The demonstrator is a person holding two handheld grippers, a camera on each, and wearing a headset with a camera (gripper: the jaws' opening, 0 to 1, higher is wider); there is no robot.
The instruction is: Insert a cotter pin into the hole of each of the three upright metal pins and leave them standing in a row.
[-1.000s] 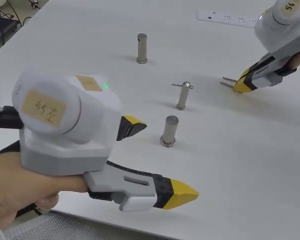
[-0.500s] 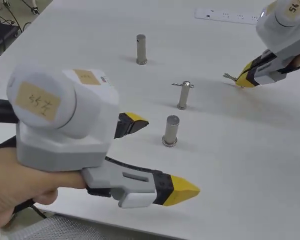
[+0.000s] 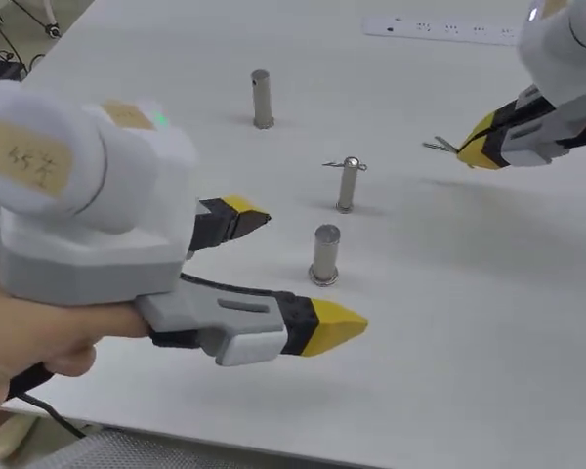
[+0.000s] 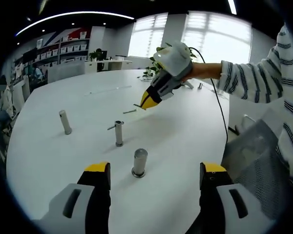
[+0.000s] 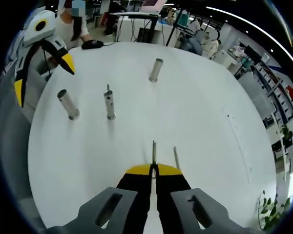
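One half-hidden cotter pin (image 5: pixel 154 152) is sitting clamped in my right tongs (image 3: pixel 461 153), now lifted. My left tongs (image 4: pixel 155 169) are gaping apart.

There are three upright metal pins (image 3: pixel 262 98) (image 3: pixel 348 186) (image 3: pixel 324 254), three cotter pins (image 3: pixel 344 165) (image 3: pixel 438 148) (image 5: pixel 176 157) and one power strip (image 3: pixel 439 29).

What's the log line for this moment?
left gripper: open, by front pin | right gripper: shut on cotter pin, above table | middle pin: done | front pin, far pin: pending

Yellow tips, black necks, pale grey shells on my left gripper (image 4: pixel 155 168) and right gripper (image 5: pixel 154 169). Silver-grey pins (image 3: pixel 324 252), silver cotter pin (image 5: pixel 153 152), white table (image 3: pixel 469 342), dark-striped white sleeve (image 4: pixel 254 83).
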